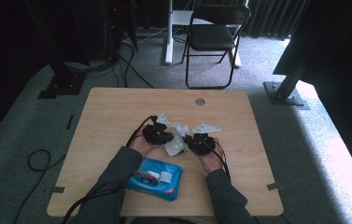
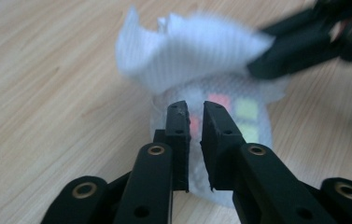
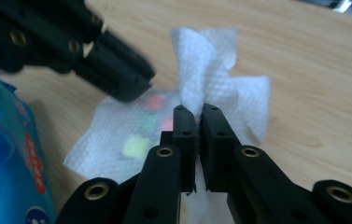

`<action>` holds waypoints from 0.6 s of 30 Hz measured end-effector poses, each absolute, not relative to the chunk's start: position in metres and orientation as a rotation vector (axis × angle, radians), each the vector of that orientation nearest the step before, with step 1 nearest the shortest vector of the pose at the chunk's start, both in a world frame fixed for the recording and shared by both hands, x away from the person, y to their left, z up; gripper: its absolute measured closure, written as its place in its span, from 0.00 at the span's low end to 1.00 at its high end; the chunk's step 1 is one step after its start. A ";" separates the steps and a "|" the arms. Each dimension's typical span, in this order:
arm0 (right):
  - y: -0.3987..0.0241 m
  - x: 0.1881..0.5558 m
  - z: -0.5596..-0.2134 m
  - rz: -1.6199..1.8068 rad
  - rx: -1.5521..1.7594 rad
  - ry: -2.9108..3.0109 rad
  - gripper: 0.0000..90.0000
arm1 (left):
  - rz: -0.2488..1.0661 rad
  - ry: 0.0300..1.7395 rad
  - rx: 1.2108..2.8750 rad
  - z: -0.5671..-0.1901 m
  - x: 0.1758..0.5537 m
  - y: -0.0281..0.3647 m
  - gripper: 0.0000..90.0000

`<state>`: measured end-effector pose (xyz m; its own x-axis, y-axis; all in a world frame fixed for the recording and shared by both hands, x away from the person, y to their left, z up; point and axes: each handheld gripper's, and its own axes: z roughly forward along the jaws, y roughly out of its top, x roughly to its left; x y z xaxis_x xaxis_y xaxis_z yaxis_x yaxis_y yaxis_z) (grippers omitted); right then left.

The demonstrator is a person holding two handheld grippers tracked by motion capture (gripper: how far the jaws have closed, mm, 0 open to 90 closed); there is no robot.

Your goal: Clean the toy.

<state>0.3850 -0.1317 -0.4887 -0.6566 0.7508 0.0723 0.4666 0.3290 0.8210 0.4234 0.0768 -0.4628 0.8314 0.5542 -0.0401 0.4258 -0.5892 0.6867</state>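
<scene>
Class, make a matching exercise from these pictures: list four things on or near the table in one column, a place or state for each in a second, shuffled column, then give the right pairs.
Things
1. white textured paper wipe
2. blue wet-wipe packet
3. black folding chair
4. right gripper

Places or states
A. on the carpet beyond the table
B. at the near table edge, between the forearms
C. draped over a small multicoloured block
D. shut on a fold of the wipe

Pairs: 1-C, 2-B, 3-A, 4-D
</scene>
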 end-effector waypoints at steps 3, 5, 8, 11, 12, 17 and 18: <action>-0.127 0.384 -0.493 1.238 1.063 2.317 0.96 | 0.237 0.714 2.229 -0.457 0.422 0.077 0.81; -0.125 0.383 -0.495 1.240 1.042 2.347 0.97 | 0.228 0.716 2.203 -0.455 0.423 0.077 0.77; -0.123 0.381 -0.497 1.259 1.015 2.371 0.96 | 0.229 0.717 2.209 -0.455 0.423 0.074 0.75; -0.122 0.379 -0.498 1.262 0.991 2.385 0.93 | 0.236 0.722 2.240 -0.460 0.424 0.069 0.72; -0.122 0.379 -0.498 1.264 0.985 2.389 0.92 | 0.242 0.726 2.252 -0.462 0.424 0.067 0.72; -0.123 0.376 -0.498 1.277 0.947 2.408 0.82 | 0.259 0.736 2.333 -0.471 0.426 0.058 0.76; -0.124 0.375 -0.498 1.282 0.944 2.412 0.78 | 0.267 0.734 2.357 -0.473 0.427 0.058 0.79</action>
<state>0.3749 -0.1236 -0.4979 -0.7584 0.6471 0.0776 0.4262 0.4025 0.8102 0.4269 0.0577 -0.4726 0.8227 0.5685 0.0019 0.4367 -0.6341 0.6381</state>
